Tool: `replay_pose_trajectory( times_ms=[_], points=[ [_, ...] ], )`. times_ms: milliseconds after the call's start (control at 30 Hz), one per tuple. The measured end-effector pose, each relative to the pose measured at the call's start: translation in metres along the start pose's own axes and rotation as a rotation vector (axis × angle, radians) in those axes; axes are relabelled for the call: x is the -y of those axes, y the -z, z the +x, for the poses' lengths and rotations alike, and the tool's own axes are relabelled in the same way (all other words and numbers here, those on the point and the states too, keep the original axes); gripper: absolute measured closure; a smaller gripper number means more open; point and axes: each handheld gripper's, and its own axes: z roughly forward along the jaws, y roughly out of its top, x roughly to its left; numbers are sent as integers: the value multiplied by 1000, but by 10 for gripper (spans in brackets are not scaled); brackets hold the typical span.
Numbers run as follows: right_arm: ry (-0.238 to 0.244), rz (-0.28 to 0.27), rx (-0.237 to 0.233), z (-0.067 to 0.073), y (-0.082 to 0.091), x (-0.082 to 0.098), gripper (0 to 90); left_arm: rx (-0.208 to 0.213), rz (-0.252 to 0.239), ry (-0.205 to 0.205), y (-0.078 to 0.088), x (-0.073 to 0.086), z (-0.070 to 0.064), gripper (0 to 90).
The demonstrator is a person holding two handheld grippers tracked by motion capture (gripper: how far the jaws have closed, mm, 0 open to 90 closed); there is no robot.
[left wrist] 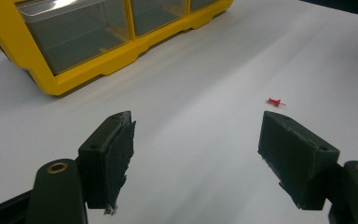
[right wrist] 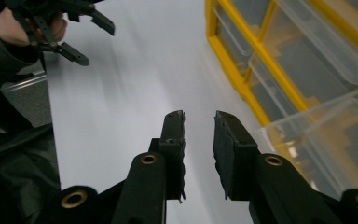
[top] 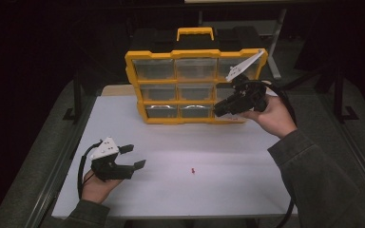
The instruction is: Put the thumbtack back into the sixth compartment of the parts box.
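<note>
A yellow organizer (top: 197,53) with clear drawers stands upright at the back of the white table (top: 237,156). My right gripper (top: 218,110) hovers at its lower right corner, jaws a narrow gap apart with nothing between them (right wrist: 199,121). Beside those jaws, one clear drawer (right wrist: 326,135) sticks out of the yellow frame (right wrist: 242,70). A small red pushpin (top: 192,170) lies on the table. My left gripper (top: 135,156) rests at the front left, wide open and empty (left wrist: 196,135), with the pushpin (left wrist: 274,101) just beyond its right jaw.
A black case with a yellow handle (top: 195,32) stands behind the organizer. Dark metal frame legs (top: 77,95) rise at the table's left and right sides. The person's sleeve (top: 313,175) reaches over the front right corner.
</note>
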Motion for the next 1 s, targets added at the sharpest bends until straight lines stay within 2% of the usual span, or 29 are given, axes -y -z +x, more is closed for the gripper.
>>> replay_pose_trajectory(
  times_ms=[67, 600, 667, 900, 1000],
  points=[
    [18, 9, -1, 3, -6, 0, 716, 0, 8, -7, 0, 0, 0, 261],
    [31, 28, -51, 19, -38, 9, 693, -3, 2, -10, 2, 0, 2, 261],
    [37, 32, -47, 21, -42, 10, 687, -3, 1, -8, 2, 0, 2, 261],
    [40, 40, -59, 25, -55, 17, 672, -4, 3, -6, 2, 1, 2, 261],
    [29, 59, -64, 28, -64, 21, 664, -3, 3, -8, 2, 1, 2, 261]
  ],
)
